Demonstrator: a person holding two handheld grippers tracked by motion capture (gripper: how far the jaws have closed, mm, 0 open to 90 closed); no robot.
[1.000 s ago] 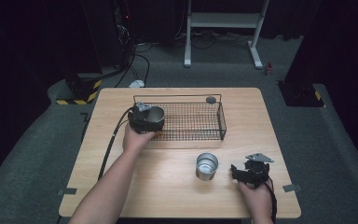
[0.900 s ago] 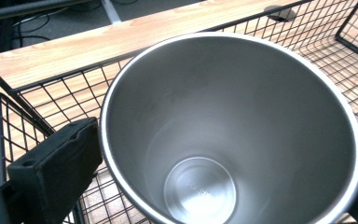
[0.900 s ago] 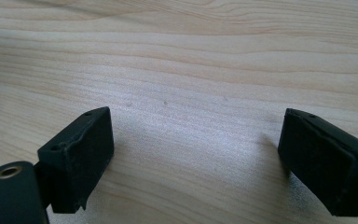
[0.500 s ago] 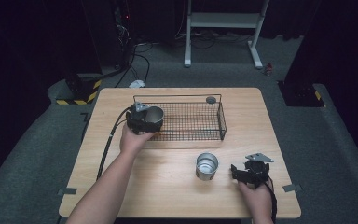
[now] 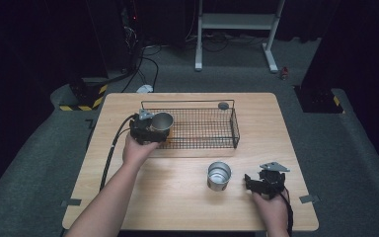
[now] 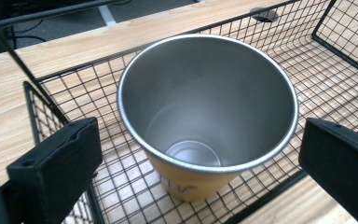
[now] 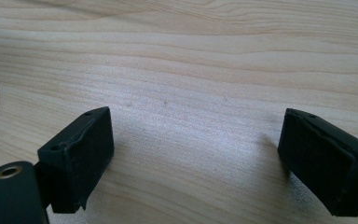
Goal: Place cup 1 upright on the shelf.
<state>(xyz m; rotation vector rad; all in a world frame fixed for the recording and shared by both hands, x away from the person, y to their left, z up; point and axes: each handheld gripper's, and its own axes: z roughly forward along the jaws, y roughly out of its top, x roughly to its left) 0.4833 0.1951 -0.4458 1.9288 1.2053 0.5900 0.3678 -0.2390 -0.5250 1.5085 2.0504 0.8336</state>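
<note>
left gripper view: steel cup (image 6: 207, 112) stands in wire basket (image 6: 335, 42) between spread left gripper (image 6: 200, 172) jaws.

Two black hand-held claws, left claw (image 5: 150, 129) with a thick black trailing cable, right claw (image 5: 264, 183) topped by a grey three-cornered plate, blocky matte black jaws, bare forearms

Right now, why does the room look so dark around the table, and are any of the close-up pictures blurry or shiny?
High view: light falls on the table alone, the floor around fading to black. Left gripper view: sharp, with soft sheen inside the metal cup in the wire basket. Right gripper view: a pale glare patch on the wood between the right gripper's open jaws, whose near edges look soft.
</note>
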